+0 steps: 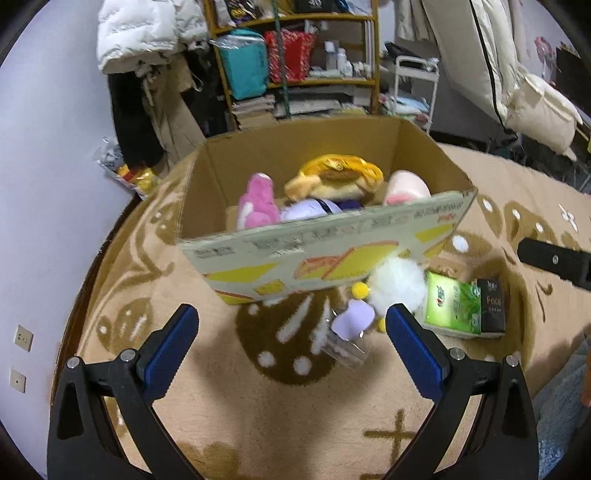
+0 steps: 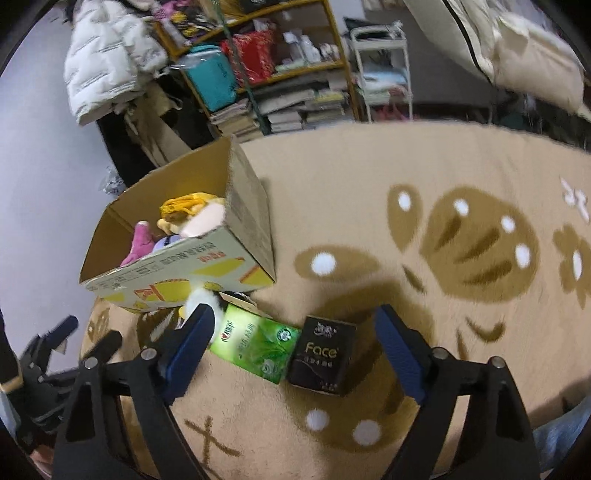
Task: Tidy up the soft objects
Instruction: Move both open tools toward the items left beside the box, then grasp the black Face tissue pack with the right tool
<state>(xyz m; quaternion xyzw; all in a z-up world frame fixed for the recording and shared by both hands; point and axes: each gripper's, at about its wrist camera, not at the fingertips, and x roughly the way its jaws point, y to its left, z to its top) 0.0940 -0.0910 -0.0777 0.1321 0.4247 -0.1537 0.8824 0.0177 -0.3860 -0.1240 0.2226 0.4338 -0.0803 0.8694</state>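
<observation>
An open cardboard box (image 1: 332, 254) (image 2: 177, 273) stands on the beige rug and holds several plush toys: a pink one (image 1: 258, 203), a yellow-orange one (image 1: 332, 177) and a pale pink one (image 1: 406, 188). In front of the box lie a white fluffy plush toy with lilac and yellow parts (image 1: 395, 284), a green tissue pack (image 2: 258, 347) (image 1: 454, 306) and a black tissue pack (image 2: 323, 356) (image 1: 491, 308). My left gripper (image 1: 291, 321) is open above the rug, with the white plush toy just ahead of its right finger. My right gripper (image 2: 295, 325) is open, its fingers standing on either side of the two tissue packs without touching them.
A clear plastic piece (image 1: 347, 350) lies by the white plush toy. Behind the rug stand a cluttered shelf (image 1: 295, 55), a white rack (image 2: 384, 66), hung coats (image 1: 140, 33) and bedding (image 1: 535, 103). The other gripper (image 2: 55, 354) shows at the lower left of the right wrist view.
</observation>
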